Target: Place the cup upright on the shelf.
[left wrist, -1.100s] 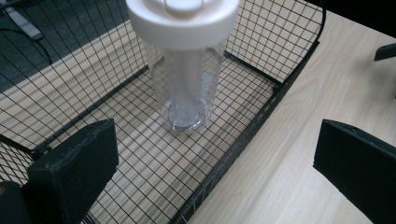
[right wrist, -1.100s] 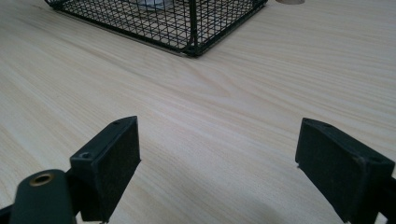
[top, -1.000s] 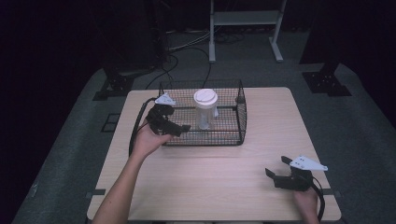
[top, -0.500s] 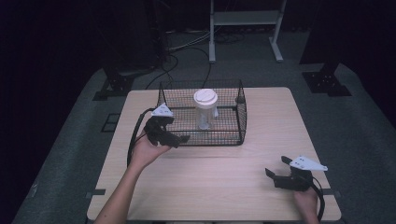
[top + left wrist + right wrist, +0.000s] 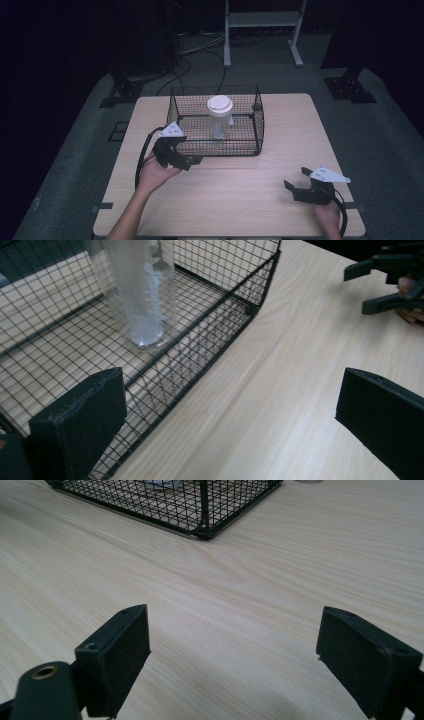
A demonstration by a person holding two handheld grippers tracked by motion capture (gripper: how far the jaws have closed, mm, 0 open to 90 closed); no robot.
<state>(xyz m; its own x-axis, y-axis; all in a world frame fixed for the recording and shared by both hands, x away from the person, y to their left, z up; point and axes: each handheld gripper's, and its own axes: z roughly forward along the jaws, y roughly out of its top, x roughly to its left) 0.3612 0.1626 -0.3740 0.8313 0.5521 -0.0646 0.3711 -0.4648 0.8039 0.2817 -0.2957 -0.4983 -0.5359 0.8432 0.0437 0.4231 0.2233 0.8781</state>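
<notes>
A black wire basket (image 5: 260,125) sits at the middle of the far half of the wooden table (image 5: 235,200). Inside it stands a tall translucent cup (image 5: 220,117) with a white lid, upright; its frosted body (image 5: 137,295) rises behind the mesh (image 5: 210,335) in the left gripper view. My left gripper (image 5: 192,161) hovers open and empty at the basket's near-left corner, one jaw over the mesh and one over bare wood (image 5: 230,425). My right gripper (image 5: 296,178) rests open and empty near the table's front right, pointing at the basket's corner (image 5: 202,510) across bare wood (image 5: 235,650).
The right gripper (image 5: 385,285) appears far off in the left gripper view. Cables trail from both grippers. Dark floor, a white stand (image 5: 260,20) and black stand feet (image 5: 350,87) surround the table. Open wood lies between the basket's front and the near edge.
My left gripper has drawn back from the basket's left side toward the person and now sits outside its near-left corner. The right gripper and the cup have not moved.
</notes>
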